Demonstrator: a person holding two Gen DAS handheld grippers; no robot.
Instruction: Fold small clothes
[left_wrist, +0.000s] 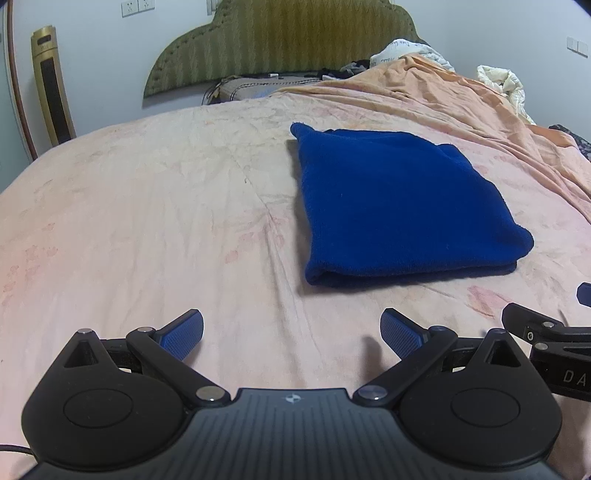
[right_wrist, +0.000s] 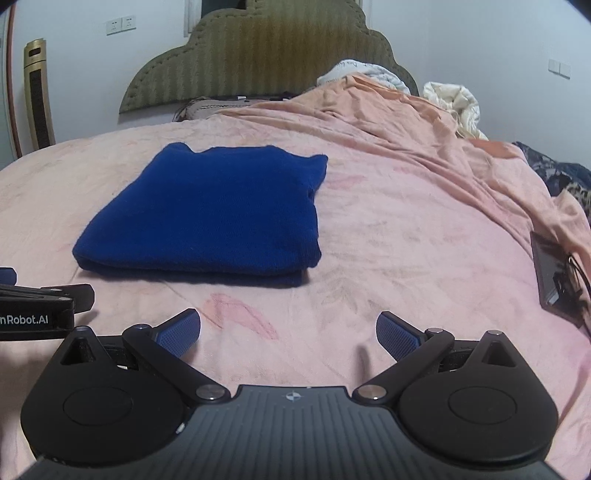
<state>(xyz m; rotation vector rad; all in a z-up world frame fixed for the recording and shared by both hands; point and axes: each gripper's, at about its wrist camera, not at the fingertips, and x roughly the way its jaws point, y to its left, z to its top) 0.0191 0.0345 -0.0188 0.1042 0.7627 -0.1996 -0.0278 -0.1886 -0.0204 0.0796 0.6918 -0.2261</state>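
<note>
While both jaws gape: folded blue garment (left_wrist: 402, 206) ahead-right of left gripper (left_wrist: 291, 334); ahead-left of right gripper (right_wrist: 288, 334).

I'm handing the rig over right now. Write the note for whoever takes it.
Left tongs: open, empty, hovering over the bed short of the cloth.
Right tongs: open, empty, level with the left, close beside it.
Blue cloth: lies on the pink sheet, folded into a stacked rectangle, fold edge facing the tongs. Neither touches it.
Done: this piece looks folded.
Left: judge whether one more fold is wanted; no other small piece is laid out. Rumpled bedding sits near the headboard; a dark flat device lies at the sheet's right edge.
</note>
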